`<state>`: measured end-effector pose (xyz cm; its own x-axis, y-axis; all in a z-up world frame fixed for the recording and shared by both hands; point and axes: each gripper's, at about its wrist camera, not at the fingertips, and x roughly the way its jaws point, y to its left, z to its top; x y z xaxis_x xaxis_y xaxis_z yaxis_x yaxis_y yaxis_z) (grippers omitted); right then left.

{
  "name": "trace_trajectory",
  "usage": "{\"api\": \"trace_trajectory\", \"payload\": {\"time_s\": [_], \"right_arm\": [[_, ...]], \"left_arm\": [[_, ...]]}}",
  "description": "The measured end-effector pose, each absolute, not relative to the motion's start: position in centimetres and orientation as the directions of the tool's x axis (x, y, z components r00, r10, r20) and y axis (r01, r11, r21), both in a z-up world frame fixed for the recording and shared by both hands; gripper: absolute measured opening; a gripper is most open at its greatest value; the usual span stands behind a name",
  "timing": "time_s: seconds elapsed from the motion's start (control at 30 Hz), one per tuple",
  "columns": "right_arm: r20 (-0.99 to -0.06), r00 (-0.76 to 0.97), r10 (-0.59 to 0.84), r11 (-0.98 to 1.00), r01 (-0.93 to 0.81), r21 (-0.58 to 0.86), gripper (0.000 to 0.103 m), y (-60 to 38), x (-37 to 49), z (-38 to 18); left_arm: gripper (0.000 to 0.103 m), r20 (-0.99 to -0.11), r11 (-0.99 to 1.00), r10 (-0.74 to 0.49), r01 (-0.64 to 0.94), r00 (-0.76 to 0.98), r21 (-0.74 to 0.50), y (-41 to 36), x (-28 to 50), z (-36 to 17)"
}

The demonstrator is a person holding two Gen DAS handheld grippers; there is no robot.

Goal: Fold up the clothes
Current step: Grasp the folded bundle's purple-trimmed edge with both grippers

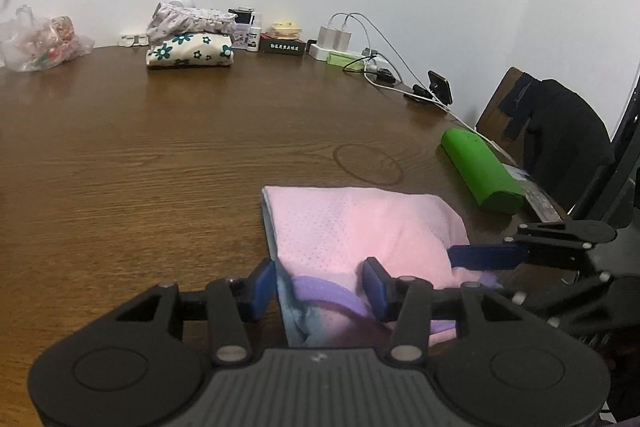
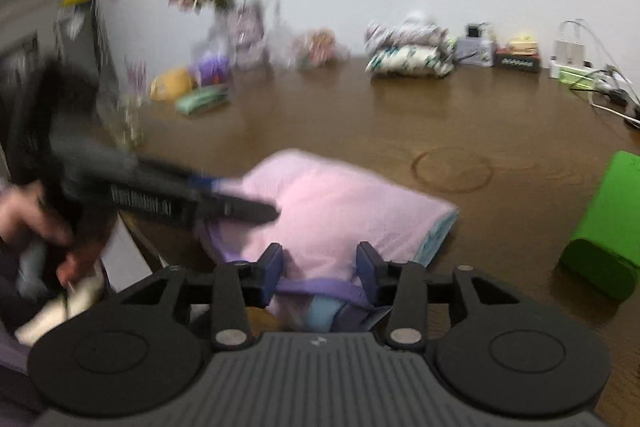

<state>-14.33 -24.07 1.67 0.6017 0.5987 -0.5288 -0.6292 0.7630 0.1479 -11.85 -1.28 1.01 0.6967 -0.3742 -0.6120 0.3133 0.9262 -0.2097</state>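
A folded pink garment (image 1: 360, 227) with a purple trim and a light blue lining lies on the brown wooden table (image 1: 160, 155) near its front edge. My left gripper (image 1: 320, 287) is open, its blue pads on either side of the garment's near left corner. My right gripper (image 2: 320, 269) is open over the garment's (image 2: 332, 211) near edge, by the purple trim. The right gripper also shows in the left wrist view (image 1: 492, 257), at the garment's right side. The left gripper shows blurred in the right wrist view (image 2: 240, 205), over the garment's left end.
A stack of folded floral clothes (image 1: 190, 41) sits at the table's back. A green case (image 1: 482, 169) lies to the right of the garment. Chargers and cables (image 1: 360, 47), small boxes, a plastic bag (image 1: 36, 43) and a chair with a dark jacket (image 1: 560, 135) ring the table.
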Motion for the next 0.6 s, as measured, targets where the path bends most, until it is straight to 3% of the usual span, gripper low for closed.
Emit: {"api": "trace_trajectory", "payload": {"time_s": [0.2,0.33,0.5,0.6], "right_arm": [[-0.522,0.624,0.581,0.777,-0.615,0.130,0.052,-24.6,-15.0,2.6],[-0.490,0.678,0.548,0.825,-0.535,0.182,0.064,-25.7,-14.1,3.3],[-0.527,0.697,0.486,0.873,-0.419,0.252,0.067,-25.8,-12.0,2.0],[-0.523,0.694,0.494,0.869,-0.407,0.281,0.074,-25.9,-11.8,1.5]], "left_arm": [[0.056,-0.579,0.916,-0.399,0.291,0.711,-0.275,0.9,-13.3,2.2],[0.071,-0.552,0.905,-0.418,0.282,0.722,-0.317,0.9,-13.2,2.7],[0.071,-0.601,0.917,-0.397,0.273,0.694,-0.291,-0.4,-12.5,1.7],[0.072,-0.604,0.914,-0.404,0.276,0.687,-0.297,-0.2,-12.5,1.3]]}}
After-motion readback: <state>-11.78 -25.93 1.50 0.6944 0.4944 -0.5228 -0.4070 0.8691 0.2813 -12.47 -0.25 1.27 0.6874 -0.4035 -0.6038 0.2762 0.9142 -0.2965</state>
